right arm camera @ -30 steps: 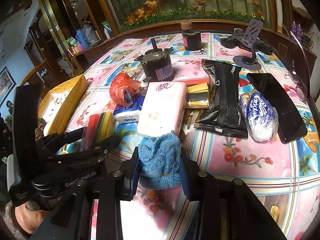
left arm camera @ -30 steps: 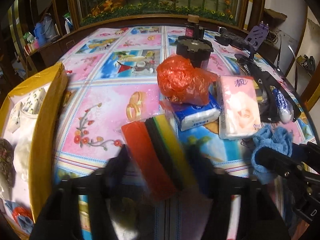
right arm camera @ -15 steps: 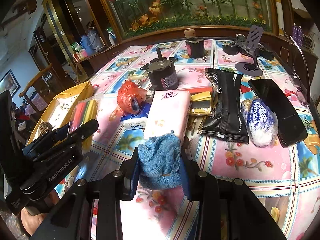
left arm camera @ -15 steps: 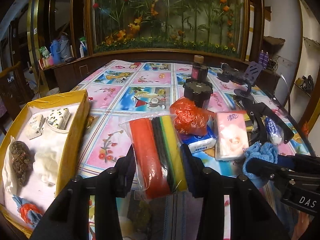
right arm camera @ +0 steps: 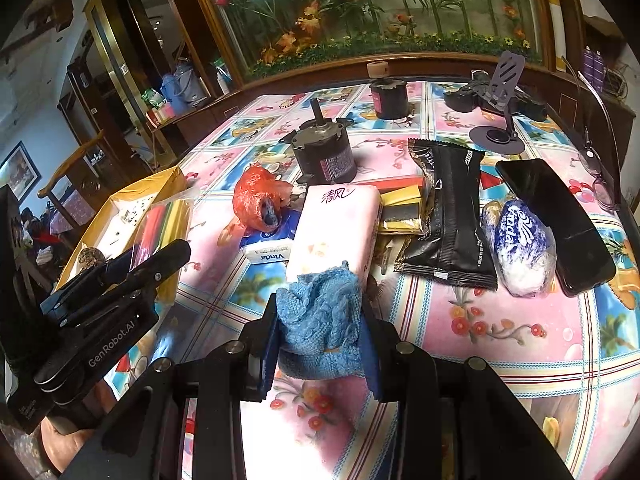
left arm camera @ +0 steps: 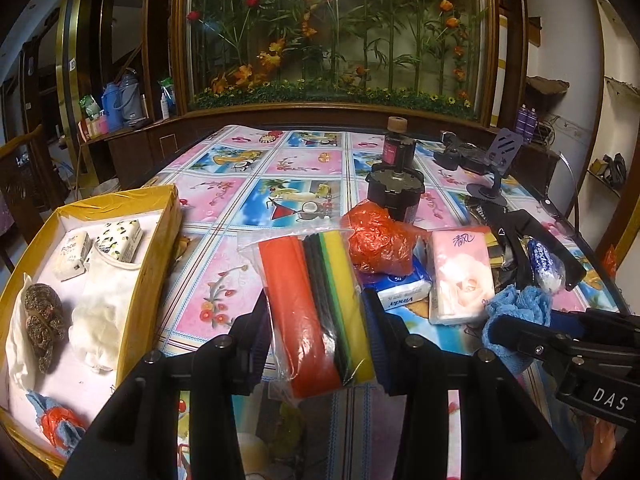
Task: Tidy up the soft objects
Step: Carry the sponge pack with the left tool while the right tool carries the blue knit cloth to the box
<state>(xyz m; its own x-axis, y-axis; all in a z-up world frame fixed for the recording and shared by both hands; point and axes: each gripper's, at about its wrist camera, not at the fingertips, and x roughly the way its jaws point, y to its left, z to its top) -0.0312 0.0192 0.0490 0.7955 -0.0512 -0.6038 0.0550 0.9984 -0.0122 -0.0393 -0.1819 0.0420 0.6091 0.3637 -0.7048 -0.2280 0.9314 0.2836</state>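
Both tongs loaded: left gripper [left arm camera: 316, 320] clamped on a bagged sponge pack [left arm camera: 316, 308], right gripper [right arm camera: 320, 328] clamped on a blue knit cloth [right arm camera: 320, 316] — both held above the table [left arm camera: 224, 200], near the yellow box [left arm camera: 160, 236]. Box already holds tissue packs, white cloth, scrubber. Left on the table: pink tissue pack [right arm camera: 336, 228], Vinda tissues [right arm camera: 266, 250], orange bag [right arm camera: 258, 196]. Beyond — hard clutter: motor [right arm camera: 324, 156], phone [right arm camera: 556, 220].
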